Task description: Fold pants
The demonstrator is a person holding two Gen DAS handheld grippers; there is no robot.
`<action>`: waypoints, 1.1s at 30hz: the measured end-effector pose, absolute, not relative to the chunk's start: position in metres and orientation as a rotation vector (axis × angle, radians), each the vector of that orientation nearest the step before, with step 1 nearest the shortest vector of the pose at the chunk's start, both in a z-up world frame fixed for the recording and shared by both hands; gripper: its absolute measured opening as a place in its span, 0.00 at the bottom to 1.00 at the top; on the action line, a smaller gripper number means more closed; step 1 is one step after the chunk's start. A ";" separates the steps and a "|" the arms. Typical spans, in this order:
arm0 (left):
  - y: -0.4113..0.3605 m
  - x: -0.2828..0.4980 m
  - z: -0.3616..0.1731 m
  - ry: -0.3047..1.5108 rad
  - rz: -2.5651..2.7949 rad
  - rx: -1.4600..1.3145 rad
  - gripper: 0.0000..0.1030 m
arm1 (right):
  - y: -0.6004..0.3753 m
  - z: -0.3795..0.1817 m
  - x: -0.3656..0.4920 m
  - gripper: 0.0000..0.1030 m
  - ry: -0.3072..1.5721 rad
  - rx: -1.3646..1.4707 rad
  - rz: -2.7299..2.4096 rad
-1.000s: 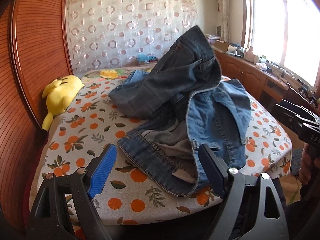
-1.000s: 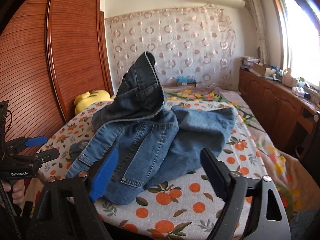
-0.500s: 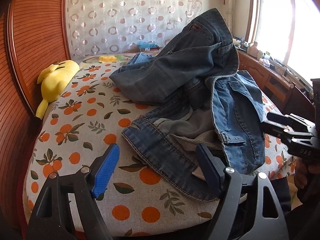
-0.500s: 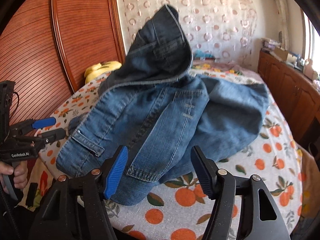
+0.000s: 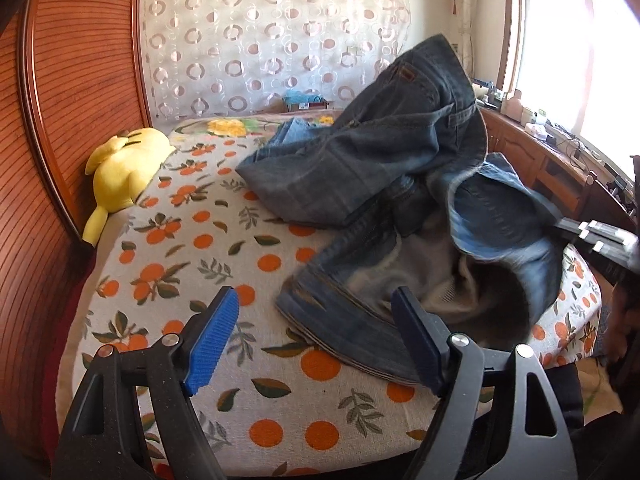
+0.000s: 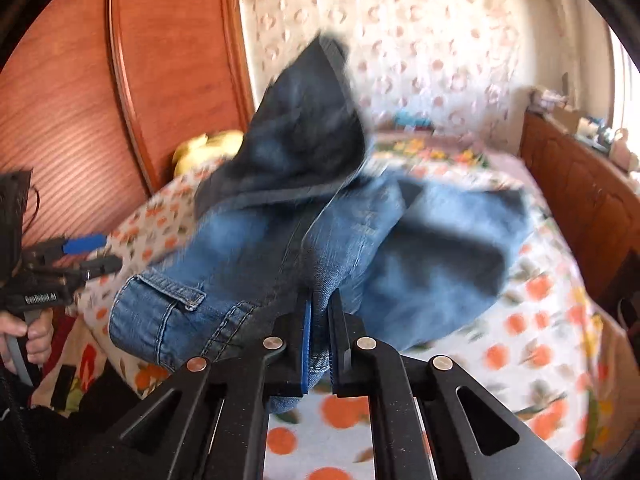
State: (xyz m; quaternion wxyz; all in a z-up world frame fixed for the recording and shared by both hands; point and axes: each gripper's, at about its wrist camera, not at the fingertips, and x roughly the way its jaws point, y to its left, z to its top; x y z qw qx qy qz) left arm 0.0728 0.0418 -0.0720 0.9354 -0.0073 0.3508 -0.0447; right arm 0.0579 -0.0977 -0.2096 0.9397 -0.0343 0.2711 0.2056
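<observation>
A crumpled pair of blue jeans point(image 5: 360, 168) lies heaped on the bed, one part standing up in a peak. My left gripper point(image 5: 314, 298) is open just above the bedcover, its blue pads on either side of the near waistband edge without touching it. My right gripper point(image 6: 320, 304) is shut on a fold of the jeans point(image 6: 240, 264) at the near edge of the heap, with denim pinched between its pads. In the left wrist view the right gripper point(image 5: 592, 236) reaches into the cloth from the right. The left gripper point(image 6: 80, 254) shows at the left of the right wrist view, held by a hand point(image 6: 28, 336).
The bed point(image 5: 180, 248) has a cover printed with oranges. A yellow plush toy point(image 5: 120, 164) lies at its far left, against a slatted wooden wardrobe point(image 5: 60, 120). A wooden cabinet point(image 5: 540, 168) with small items runs under the window on the right. A patterned curtain hangs behind.
My right gripper moved in and shut on the near fold of the jeans, tugging the cloth into a blur. My left gripper crept a little closer to the waistband and stayed open.
</observation>
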 end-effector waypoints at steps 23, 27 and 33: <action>-0.029 0.143 -0.015 0.623 -0.261 0.141 0.76 | -0.202 -0.178 0.045 0.36 0.557 0.021 0.109; -0.052 0.167 -0.013 0.643 -0.318 0.154 0.72 | -0.202 -0.180 0.034 0.52 0.544 0.036 0.154; -0.083 0.200 -0.013 0.673 -0.379 0.182 0.58 | -0.197 -0.189 0.013 0.53 0.555 0.029 0.214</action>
